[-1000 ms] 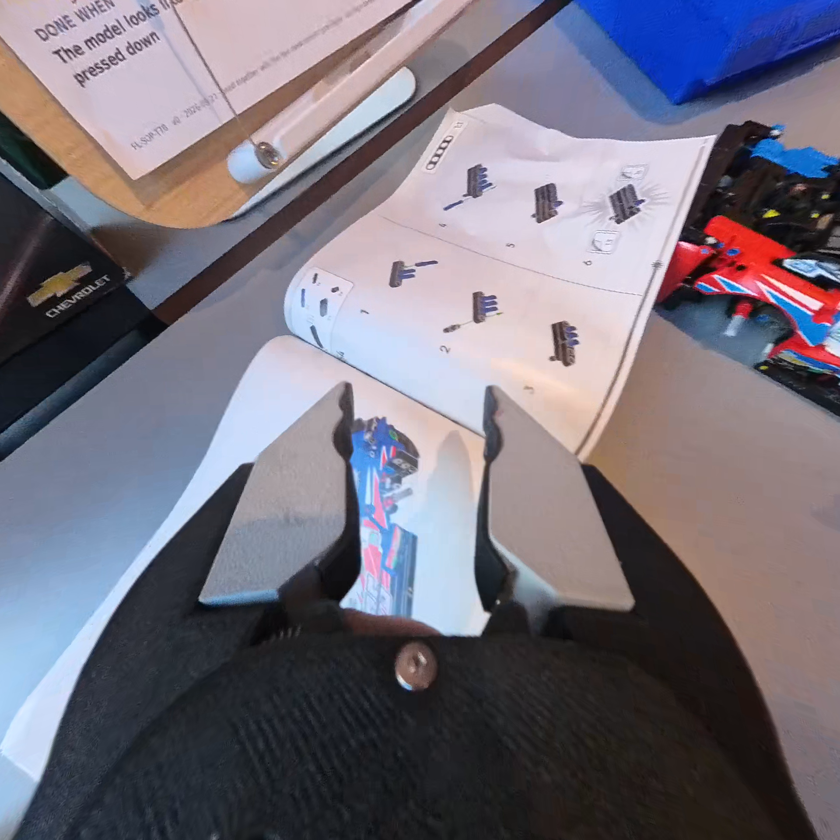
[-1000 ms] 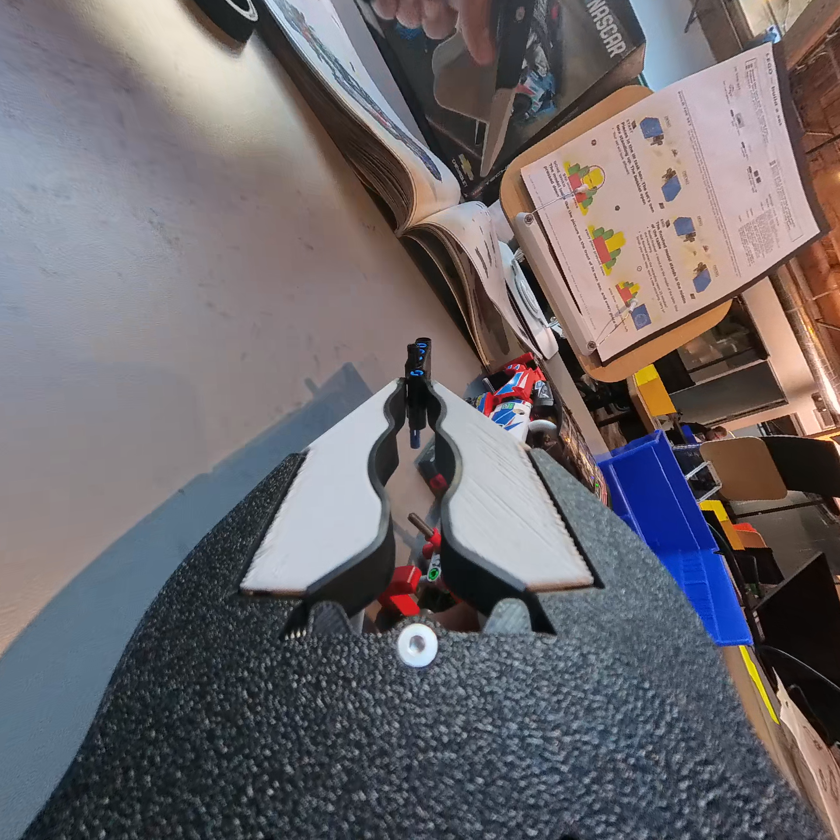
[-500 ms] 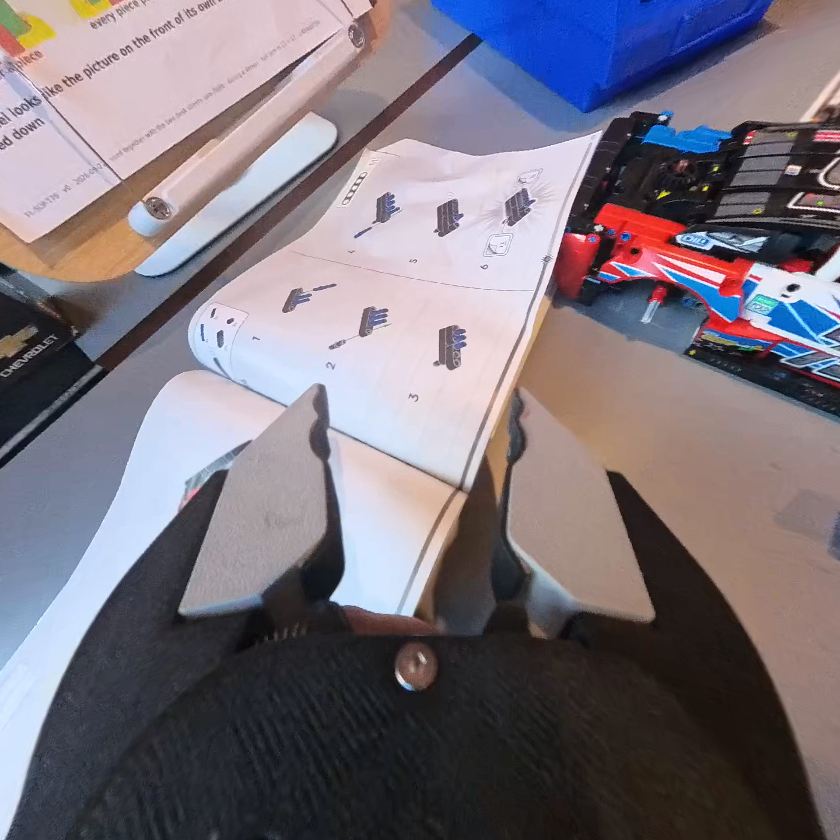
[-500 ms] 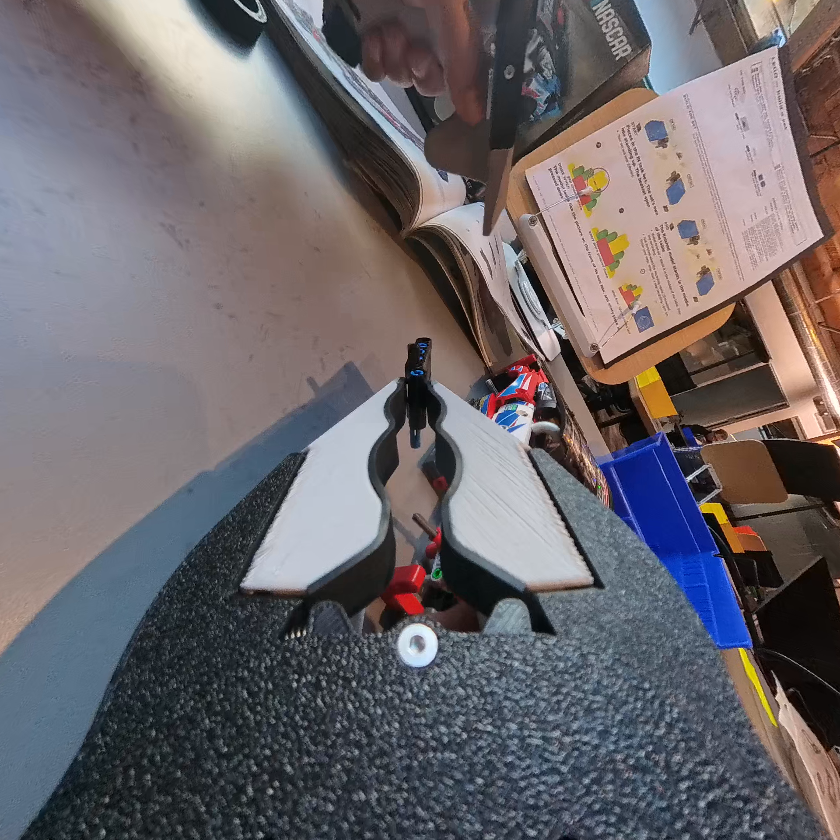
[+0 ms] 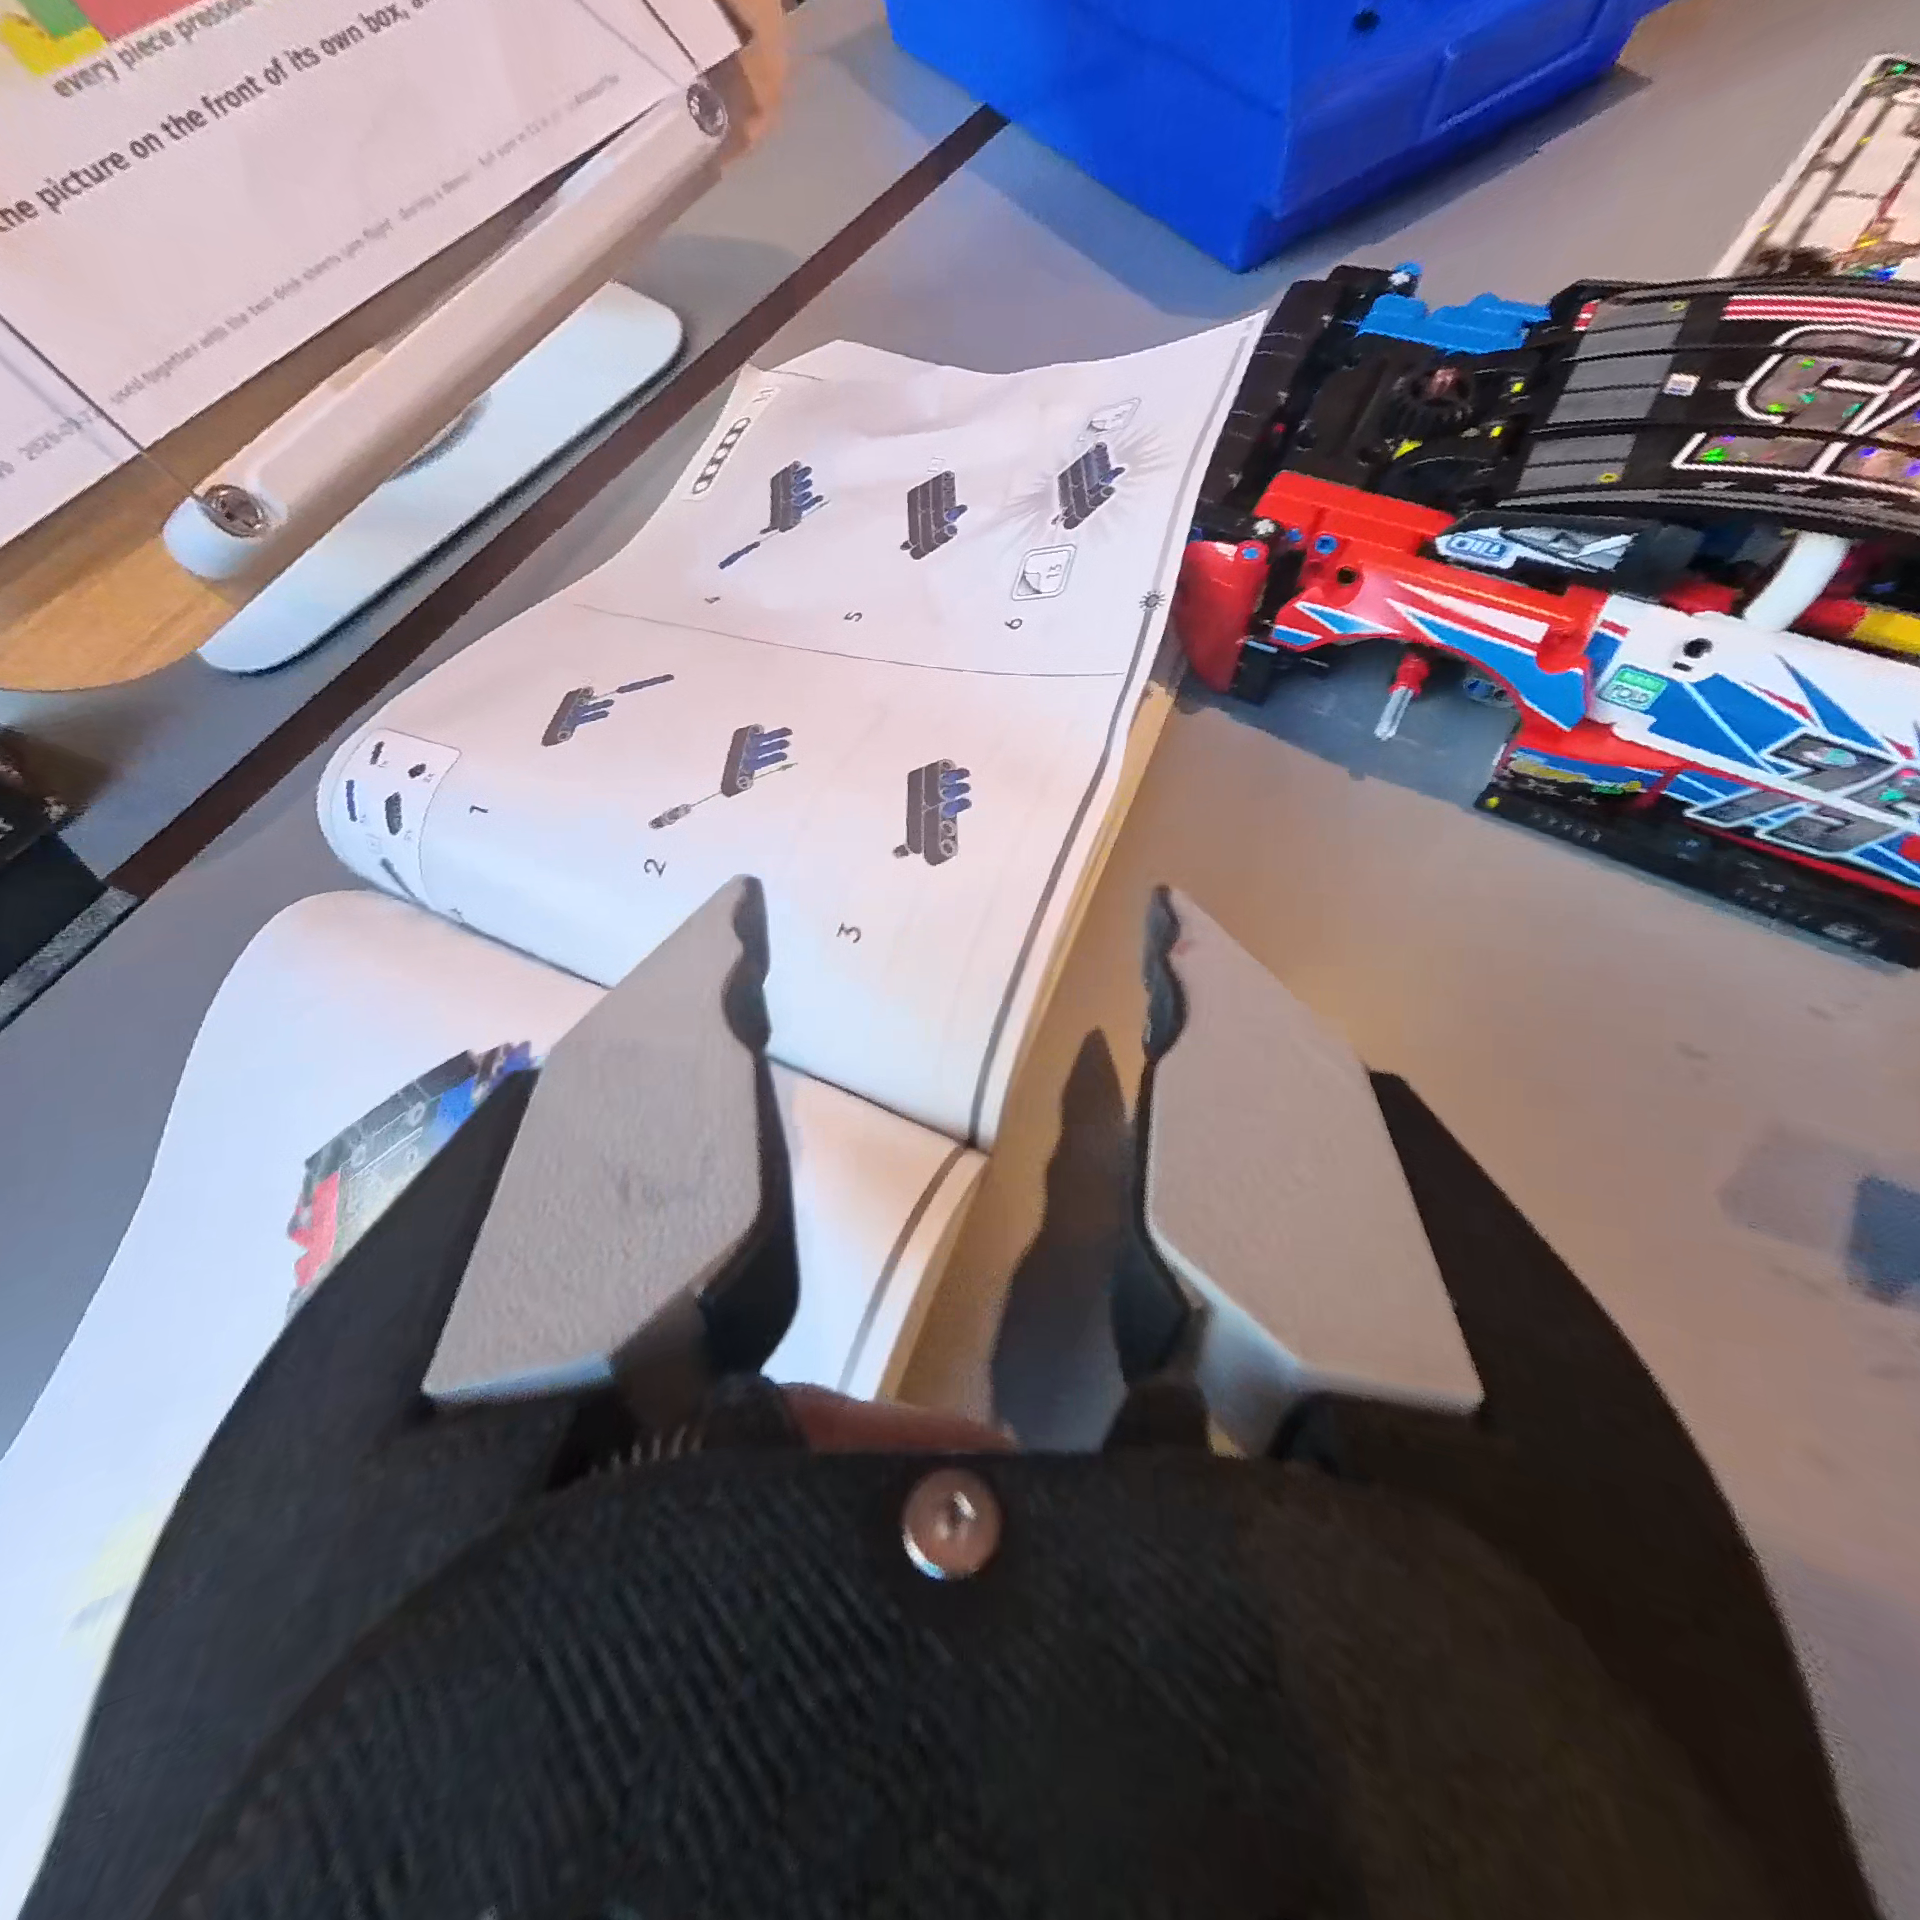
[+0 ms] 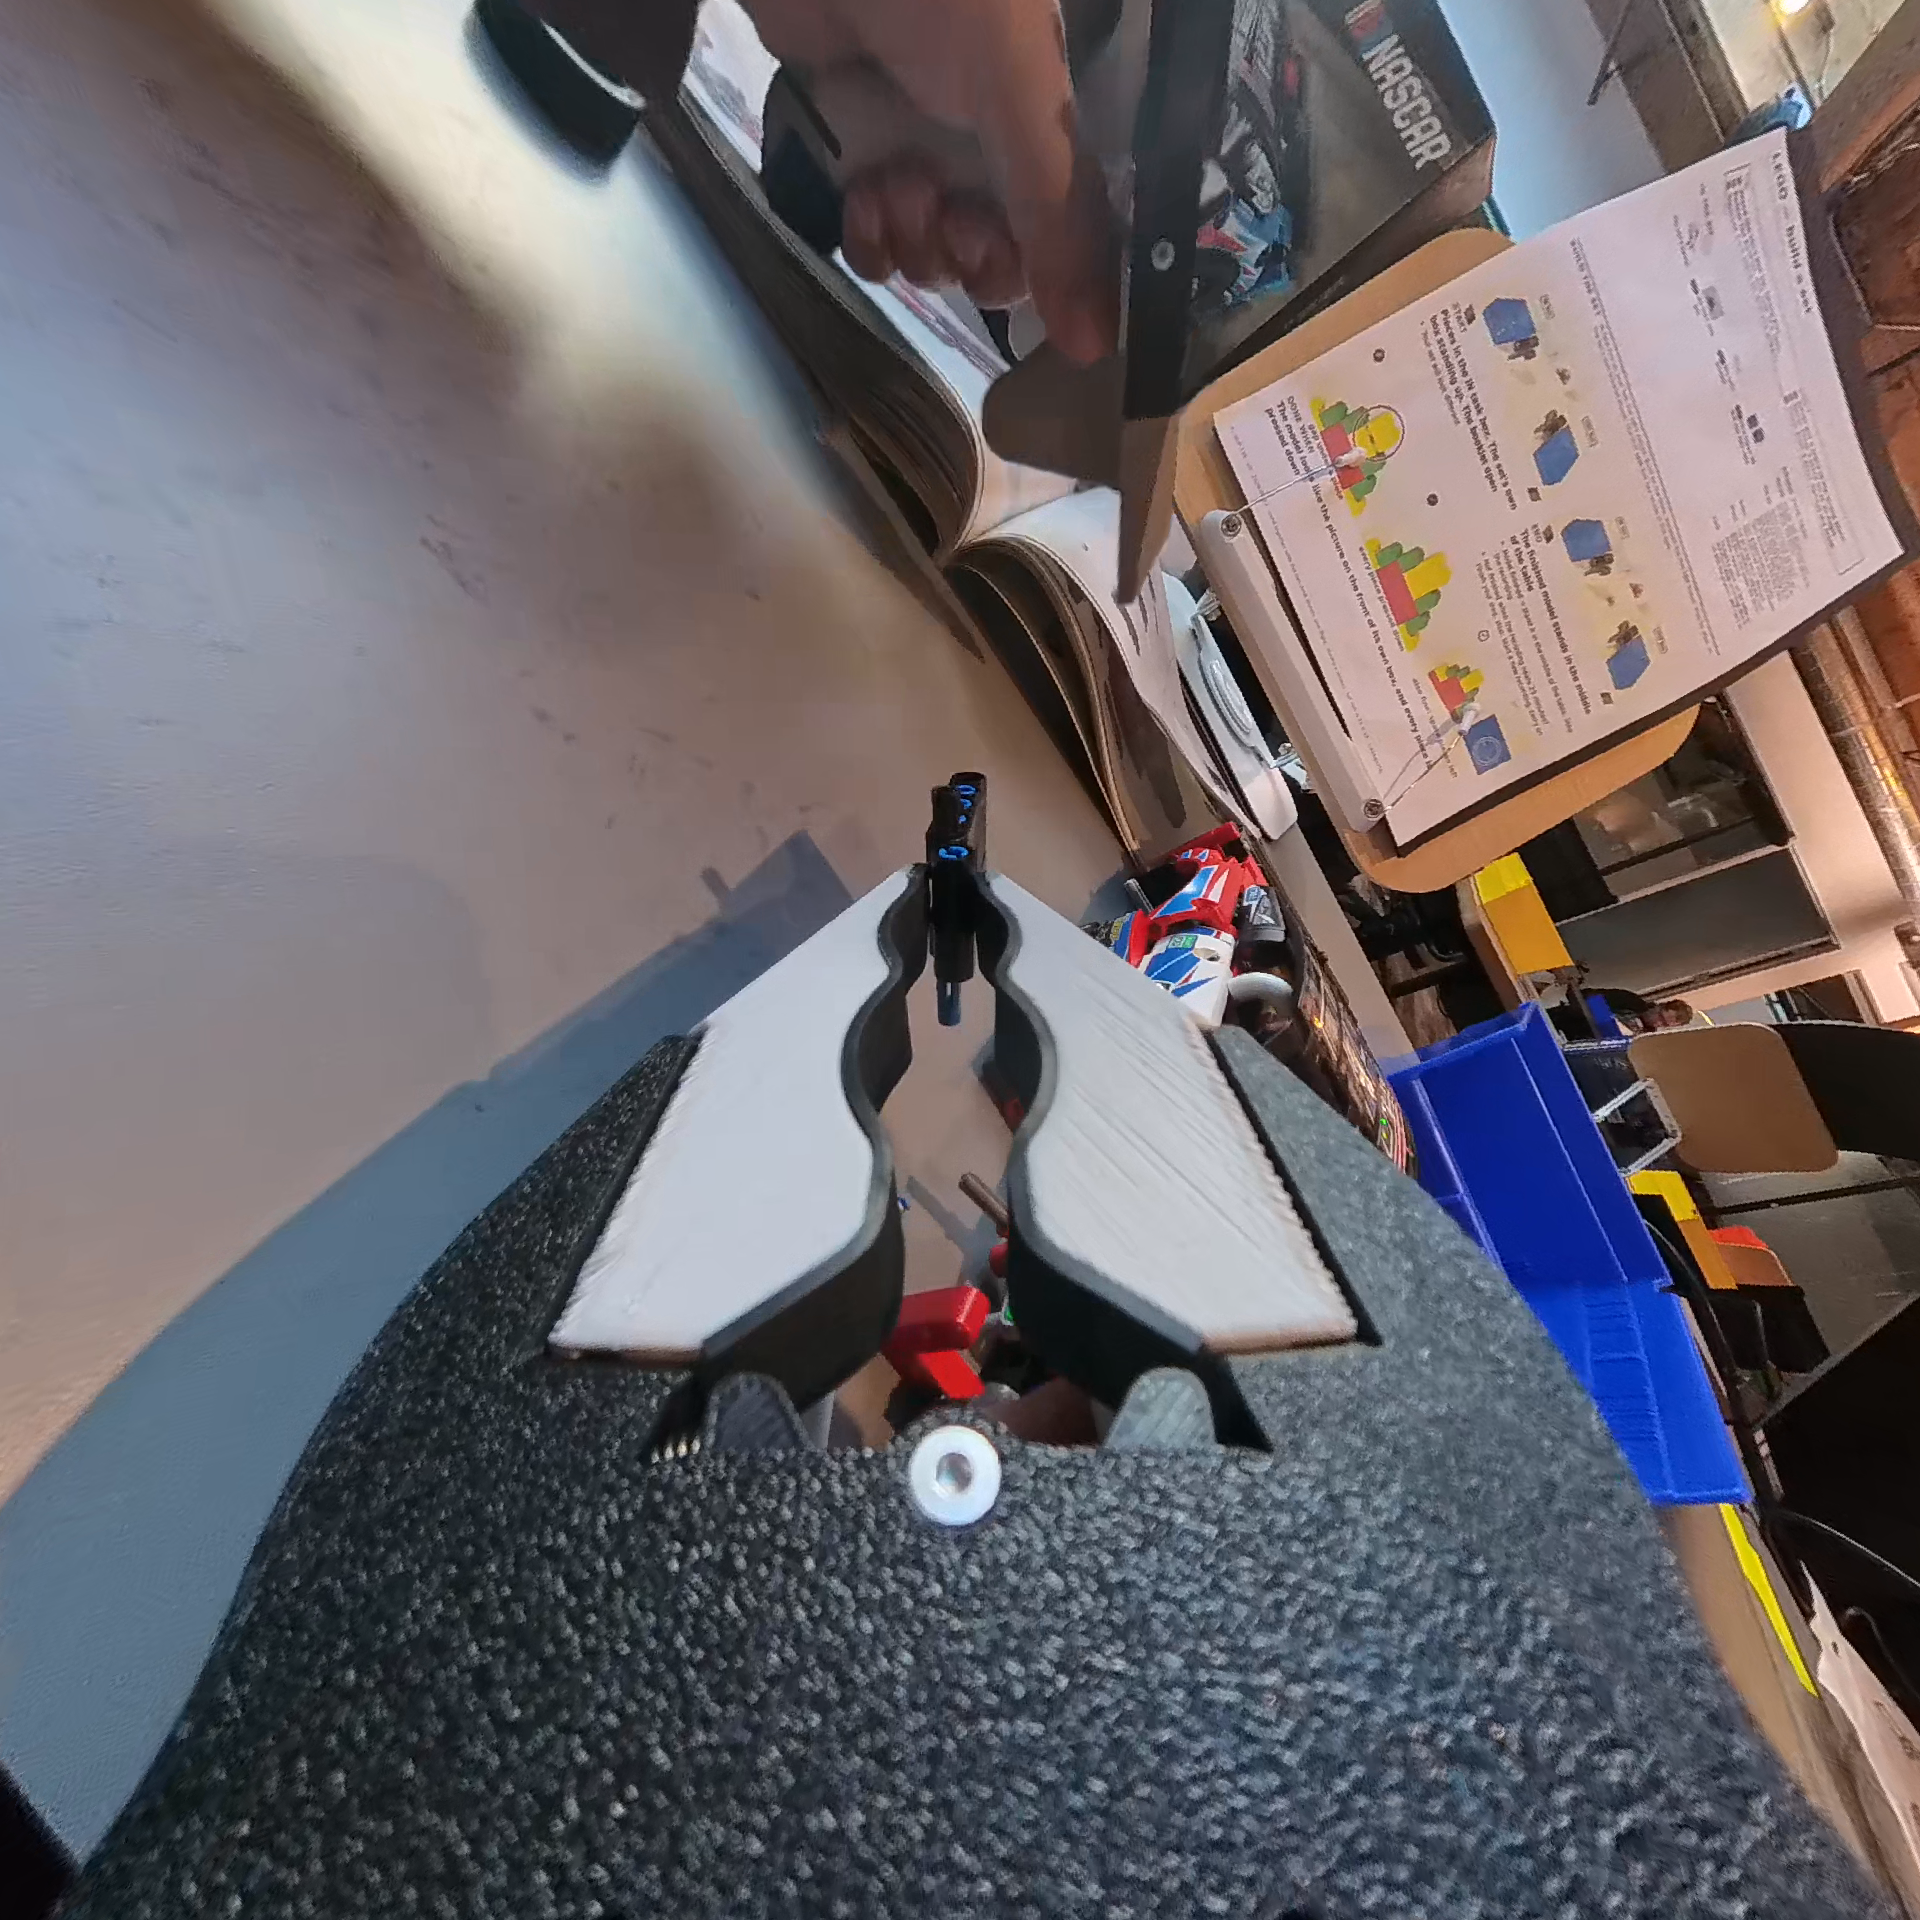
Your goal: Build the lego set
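Two wrist views. Left wrist view first: left gripper (image 5: 951,914) has its grey fingers spread wide with nothing between them, hovering over the right edge of the open white instruction booklet (image 5: 831,727). Booklet lies flat on the grey table (image 5: 1507,1143), its right page showing numbered step drawings of a small black-and-blue assembly. Just past the booklet's right edge sits the partly built red, white, blue and black lego race car (image 5: 1621,644), touching or almost touching the page edge. Blue plastic bin (image 5: 1247,104) is behind the car; a white-footed wooden stand with a printed sheet (image 5: 312,260) is at upper left.

Right wrist view: right gripper (image 6: 951,883) is pinched on a small black lego beam with blue pins (image 6: 954,862), held upright at the fingertips, one blue pin end poking down between the fingers. Beam is off the table. Farther off: the race car (image 6: 1195,925), the booklet (image 6: 987,499), the blue bin (image 6: 1538,1195), the instruction sheet on its stand (image 6: 1558,478), and the person's hand (image 6: 956,187) holding the other gripper above the booklet.
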`<move>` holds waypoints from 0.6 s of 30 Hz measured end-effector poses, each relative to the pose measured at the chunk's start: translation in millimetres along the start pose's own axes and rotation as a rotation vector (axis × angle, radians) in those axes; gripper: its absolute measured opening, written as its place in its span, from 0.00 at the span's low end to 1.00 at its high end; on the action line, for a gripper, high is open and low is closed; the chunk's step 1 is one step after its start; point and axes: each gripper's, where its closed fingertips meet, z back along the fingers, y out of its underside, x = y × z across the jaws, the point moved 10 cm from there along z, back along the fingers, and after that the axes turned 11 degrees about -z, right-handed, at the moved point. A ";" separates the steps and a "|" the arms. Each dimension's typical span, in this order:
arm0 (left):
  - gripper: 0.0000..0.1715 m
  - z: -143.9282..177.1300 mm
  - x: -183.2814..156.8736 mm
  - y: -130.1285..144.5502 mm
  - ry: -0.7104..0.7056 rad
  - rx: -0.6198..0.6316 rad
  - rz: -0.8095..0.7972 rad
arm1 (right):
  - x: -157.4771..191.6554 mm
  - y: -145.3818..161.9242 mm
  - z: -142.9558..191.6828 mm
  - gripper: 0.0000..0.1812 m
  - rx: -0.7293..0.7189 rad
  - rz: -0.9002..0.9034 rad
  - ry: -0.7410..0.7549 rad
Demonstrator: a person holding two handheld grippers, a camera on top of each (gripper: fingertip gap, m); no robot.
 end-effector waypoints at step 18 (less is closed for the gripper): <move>0.31 -67.3 -29.1 -40.1 -0.019 0.043 -0.160 | -4.0 3.0 2.5 0.04 -0.003 -0.017 -0.013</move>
